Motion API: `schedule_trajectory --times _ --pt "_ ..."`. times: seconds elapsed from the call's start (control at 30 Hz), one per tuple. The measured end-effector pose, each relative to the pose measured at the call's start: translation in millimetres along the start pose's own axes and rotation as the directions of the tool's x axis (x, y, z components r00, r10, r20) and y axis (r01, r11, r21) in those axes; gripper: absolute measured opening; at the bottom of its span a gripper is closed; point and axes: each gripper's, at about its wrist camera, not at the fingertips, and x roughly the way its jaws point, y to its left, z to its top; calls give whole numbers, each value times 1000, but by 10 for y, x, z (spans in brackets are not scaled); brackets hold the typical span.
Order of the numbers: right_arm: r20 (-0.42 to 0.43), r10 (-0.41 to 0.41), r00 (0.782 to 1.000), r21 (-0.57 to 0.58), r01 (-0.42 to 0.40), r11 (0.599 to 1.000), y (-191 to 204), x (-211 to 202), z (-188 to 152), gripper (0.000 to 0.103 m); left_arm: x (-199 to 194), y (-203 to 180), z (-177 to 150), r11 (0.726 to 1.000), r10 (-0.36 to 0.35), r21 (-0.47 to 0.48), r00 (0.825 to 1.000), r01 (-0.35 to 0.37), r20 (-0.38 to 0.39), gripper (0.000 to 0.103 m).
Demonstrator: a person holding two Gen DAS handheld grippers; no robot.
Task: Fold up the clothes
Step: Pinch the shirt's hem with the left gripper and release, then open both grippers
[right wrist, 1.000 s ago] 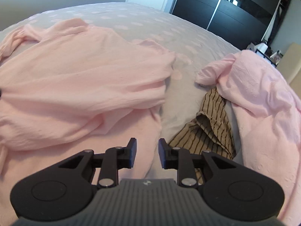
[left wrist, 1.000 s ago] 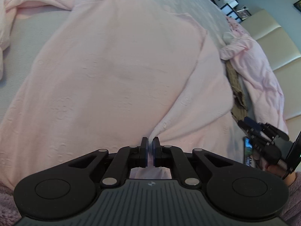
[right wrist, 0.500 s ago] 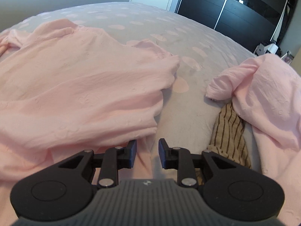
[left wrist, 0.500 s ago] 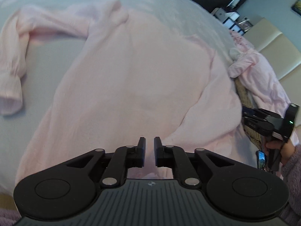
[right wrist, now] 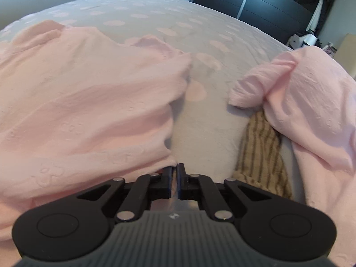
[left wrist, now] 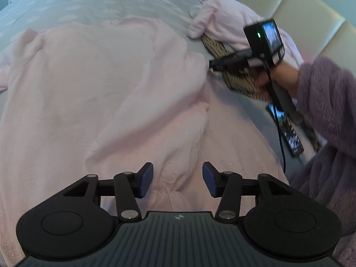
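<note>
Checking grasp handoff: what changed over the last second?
Left gripper let go of the pink shirt and now hangs open above it. Right gripper, open before, moved in to the shirt's edge and shut on it. Unchanged: shirt spread on the bed, striped garment and second pink garment beside it.

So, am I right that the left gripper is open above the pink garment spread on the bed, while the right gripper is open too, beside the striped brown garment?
Not quite: the right gripper is shut on the edge of the pink garment, as the right wrist view shows. The left gripper is indeed open above it, and the striped brown garment lies beside the right gripper.
</note>
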Motion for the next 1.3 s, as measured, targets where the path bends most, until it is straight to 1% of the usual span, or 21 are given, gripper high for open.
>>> schedule_trajectory --times 0.07,0.13,0.2,0.23,0.3,0.37,0.47,0.5,0.53,0.57,0.6,0.63,0.73,0.87,0.93,1.0,1.03,1.1,1.17,1.3 --pt "-10 -19 1000 8 19 1000 -41 -5 -10 5 66 -65 -22 1000 10 21 1000 -10 -26 49" --pt "-17 -39 999 3 39 999 -64 -28 -16 6 111 -140 -38 998 34 63 999 -31 -37 50" --pt "-23 -56 998 6 56 998 -89 -63 -18 10 154 -239 -51 990 74 121 996 -68 -41 52" --pt "-24 -66 997 14 67 998 -107 -92 -22 16 182 -279 -62 985 95 146 994 -87 -46 52" --pt "-25 -77 997 30 78 997 -151 -157 -30 20 253 -349 -100 971 151 197 987 -136 -61 52" --pt "-16 -62 998 61 63 996 -206 -247 -44 20 347 -386 -156 949 226 243 971 -202 -74 52" --pt "-5 -32 999 84 32 996 -228 -405 -81 22 396 -332 -184 941 268 237 959 -241 -92 47" --pt "0 -22 1000 80 22 997 -219 -471 -103 26 387 -301 -176 947 259 220 961 -233 -93 37" --pt "2 -9 1000 76 8 997 -211 -536 -129 28 367 -276 -166 954 243 204 966 -221 -93 20" --pt "2 12 1000 73 -12 997 -202 -608 -158 32 345 -255 -156 959 229 190 969 -209 -92 13" --pt "1 33 999 70 -33 997 -192 -683 -191 33 311 -266 -146 962 217 188 972 -198 -87 8" --pt "-4 53 999 70 -53 996 -177 -765 -235 33 272 -289 -135 964 205 191 976 -187 -79 7" --pt "-31 117 993 93 -113 989 -104 -1021 -404 33 150 -445 -126 960 162 243 984 -140 -73 5" --pt "-82 190 978 177 -173 969 114 -1330 -738 33 38 -760 -156 946 108 314 991 -79 -75 4" --pt "-79 221 972 238 -197 951 230 -1497 -918 33 22 -932 -207 935 89 349 993 -56 -79 4" --pt "-63 250 966 305 -220 927 338 -1677 -1102 37 40 -1101 -261 918 91 393 993 -54 -75 4" --pt "-50 263 964 344 -230 910 381 -1765 -1189 39 51 -1175 -283 908 95 416 993 -57 -73 4" --pt "6 282 960 434 -256 864 415 -1950 -1338 45 87 -1317 -330 887 104 458 992 -59 -74 4" --pt "60 295 954 506 -284 814 444 -2117 -1472 52 133 -1412 -373 872 107 486 991 -53 -85 4" --pt "76 325 943 577 -307 757 486 -2179 -1613 54 227 -1540 -432 853 105 520 990 -40 -96 4"
